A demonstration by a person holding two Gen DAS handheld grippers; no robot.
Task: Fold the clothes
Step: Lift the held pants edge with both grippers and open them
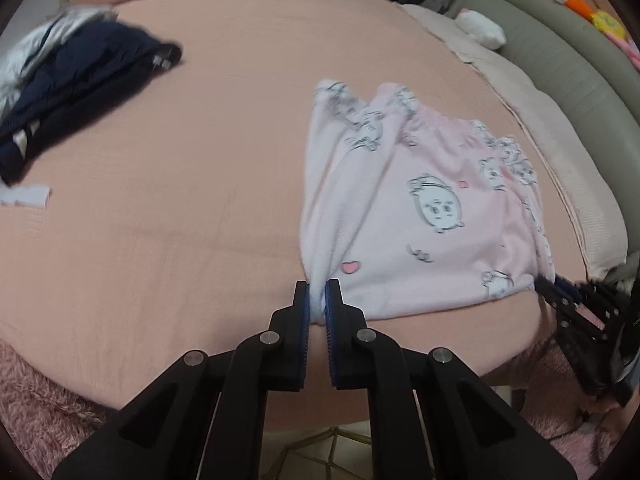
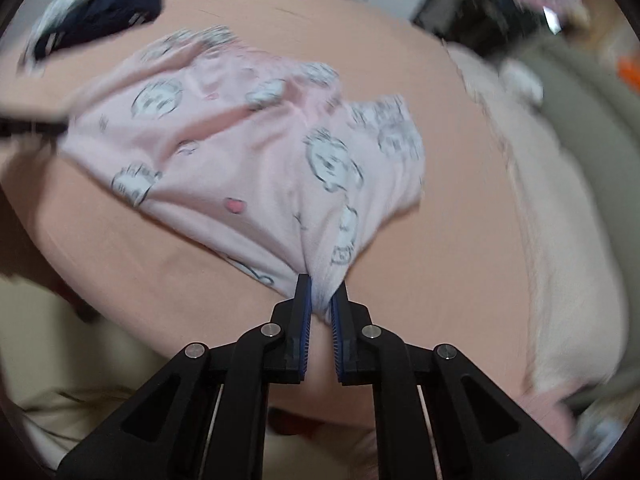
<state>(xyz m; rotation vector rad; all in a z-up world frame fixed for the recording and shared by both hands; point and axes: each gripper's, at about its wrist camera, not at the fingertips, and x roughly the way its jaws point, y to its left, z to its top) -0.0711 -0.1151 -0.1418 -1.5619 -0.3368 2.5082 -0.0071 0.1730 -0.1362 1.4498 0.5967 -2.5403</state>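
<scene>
Pink printed garment [image 1: 420, 208] lies on the peach bedsheet [image 1: 180, 200], near corners pinched: left gripper [image 1: 317, 292] fingers clamped on the left corner, right gripper [image 2: 320, 292] fingers clamped on the right corner; dark navy clothes [image 1: 80, 80] lie well apart at far left.

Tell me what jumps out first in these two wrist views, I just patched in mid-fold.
The pale pink cartoon-print garment dominates, spread on the salmon bedsheet, right of centre in the left view. Each gripper pinches a near corner of it: the left gripper its left one, the right gripper its right one, where the fabric bunches. A dark navy clothes pile sits far left on the bed.
</scene>
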